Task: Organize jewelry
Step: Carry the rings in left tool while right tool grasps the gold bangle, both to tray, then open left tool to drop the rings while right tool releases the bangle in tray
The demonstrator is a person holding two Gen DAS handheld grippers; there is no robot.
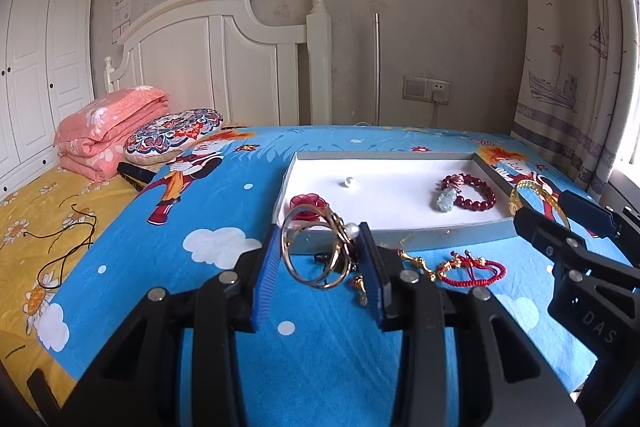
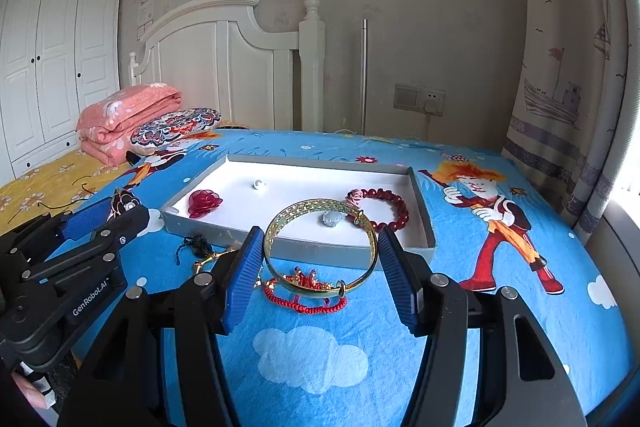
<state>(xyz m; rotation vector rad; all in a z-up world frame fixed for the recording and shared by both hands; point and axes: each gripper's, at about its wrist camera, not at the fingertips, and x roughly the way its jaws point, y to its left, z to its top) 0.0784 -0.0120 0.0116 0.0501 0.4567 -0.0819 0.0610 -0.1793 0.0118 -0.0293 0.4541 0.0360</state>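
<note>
Left wrist view: the left gripper (image 1: pixel 320 259) pinches a cluster of thin gold rings with a pearl (image 1: pixel 316 255) between its blue pads, lifted clear of the blue cartoon bedsheet (image 1: pixel 224 227). The hoops are thin and linked, so a slack grip or a jolt could let one swing and slip (the pearl sits right against the right-hand pad). The grey-rimmed tray (image 1: pixel 440 231) lies at twelve to one o'clock; its near wall stands in the way, and a dangling ring could catch on it if carried low. Loose pieces, a red cord bracelet (image 1: pixel 480 271) among them, lie on the sheet at three o'clock, and could be dragged. The right gripper (image 1: pixel 548 211) sits close at three o'clock, so the two could knock together.

Right wrist view: the right gripper (image 2: pixel 320 251) spans a wide gold bangle (image 2: pixel 320 247), pads pressing its rim on either side, raised over the red cord bracelet. A rigid, smooth hoop held only at two points may pivot or pop out. The tray's white floor at twelve o'clock has open room in the middle, between the red flower (image 2: pixel 204 203) and the dark red bead bracelet (image 2: pixel 384 207).
</note>
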